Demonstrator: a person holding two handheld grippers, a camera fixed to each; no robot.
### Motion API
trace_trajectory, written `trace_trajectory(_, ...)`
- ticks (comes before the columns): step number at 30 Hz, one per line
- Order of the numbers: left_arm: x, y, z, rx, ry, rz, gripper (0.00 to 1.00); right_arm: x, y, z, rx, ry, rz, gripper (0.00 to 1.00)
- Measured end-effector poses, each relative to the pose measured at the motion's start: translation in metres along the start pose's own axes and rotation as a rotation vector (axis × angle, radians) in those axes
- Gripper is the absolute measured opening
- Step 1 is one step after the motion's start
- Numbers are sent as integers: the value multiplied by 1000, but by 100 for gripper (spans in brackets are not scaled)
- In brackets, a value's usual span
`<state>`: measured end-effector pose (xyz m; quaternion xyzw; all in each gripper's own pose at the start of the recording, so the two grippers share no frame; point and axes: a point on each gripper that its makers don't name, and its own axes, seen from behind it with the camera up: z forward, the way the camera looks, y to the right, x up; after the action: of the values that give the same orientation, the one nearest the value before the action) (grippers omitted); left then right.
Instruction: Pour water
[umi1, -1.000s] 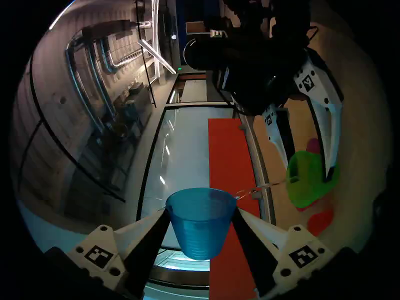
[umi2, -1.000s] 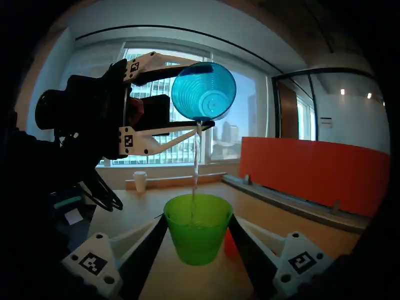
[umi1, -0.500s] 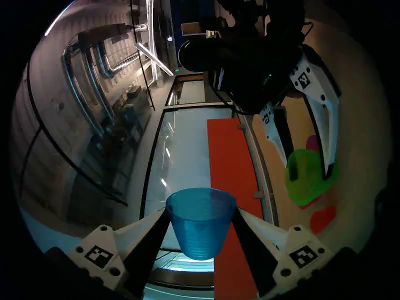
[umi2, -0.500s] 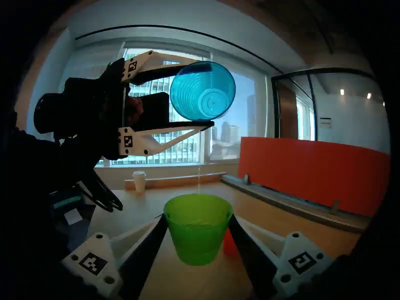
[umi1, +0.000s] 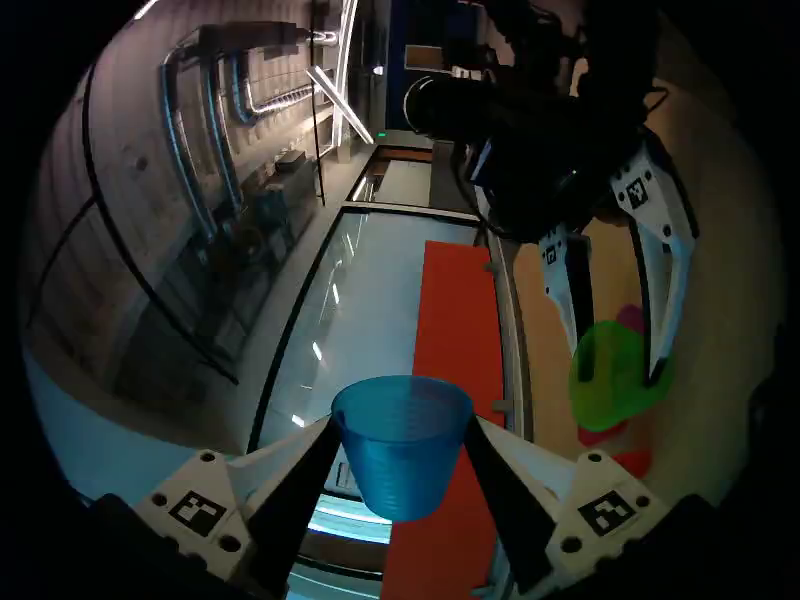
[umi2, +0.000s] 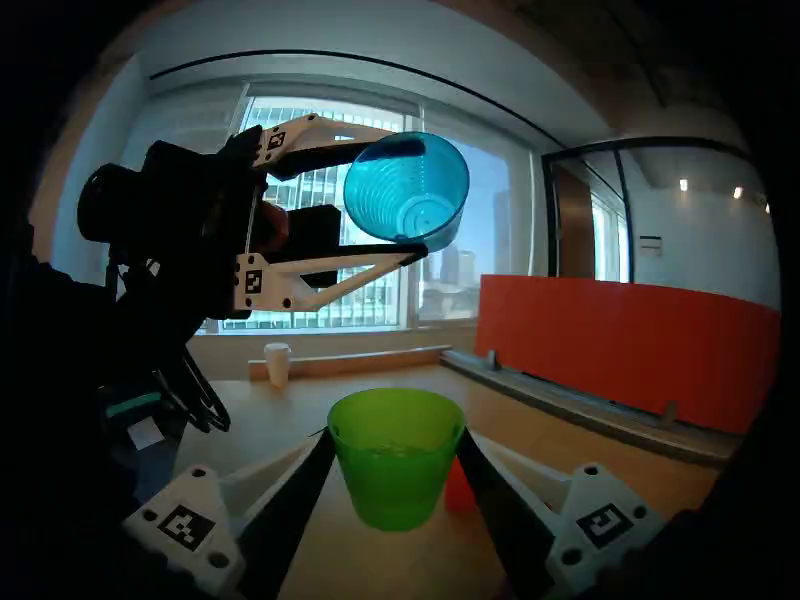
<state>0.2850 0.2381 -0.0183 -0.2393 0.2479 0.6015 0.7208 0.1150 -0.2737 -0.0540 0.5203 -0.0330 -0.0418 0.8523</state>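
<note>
Left tool: pinches the blue cup, one finger pressed on each side of its wall.
Right tool: pinches the green cup in the same way, a finger on each side.
Blue cup, place: in the right gripper view it hangs high, above the green cup and a little farther off, in front of the window.
Blue cup, axis: tipped over, with its long axis near level. Its base faces the right tool's camera and its mouth turns away toward the window, slightly raised.
Green cup, axis: upright, long axis vertical, mouth up. A faint line crosses its wall about halfway down.
Green cup, place: near and centre over the wooden bench. Whether its base touches the bench cannot be told.
Behind the green cup: a red object just to its right, partly hidden.
Far left of the bench: a white paper cup, upright by the window sill.
Right side: an orange partition runs along the bench's far edge.
</note>
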Motion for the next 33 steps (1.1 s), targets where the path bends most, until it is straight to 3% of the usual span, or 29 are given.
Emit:
trace_trajectory(9, -10, 5, 3, -19, 6, -271, 86, 2, 4, -2, -10, 6, -1, 90)
trace_trajectory(17, -17, -5, 3, -2, 8, -549, 86, 5, 7, -5, -18, 12, -2, 90)
trace_trajectory(24, -22, -6, 4, -9, 12, -754, 86, 9, 10, -8, -29, 24, -4, 90)
trace_trajectory(33, -33, -3, 5, -38, 19, -1076, 86, 17, 12, -13, -40, 43, -5, 90)
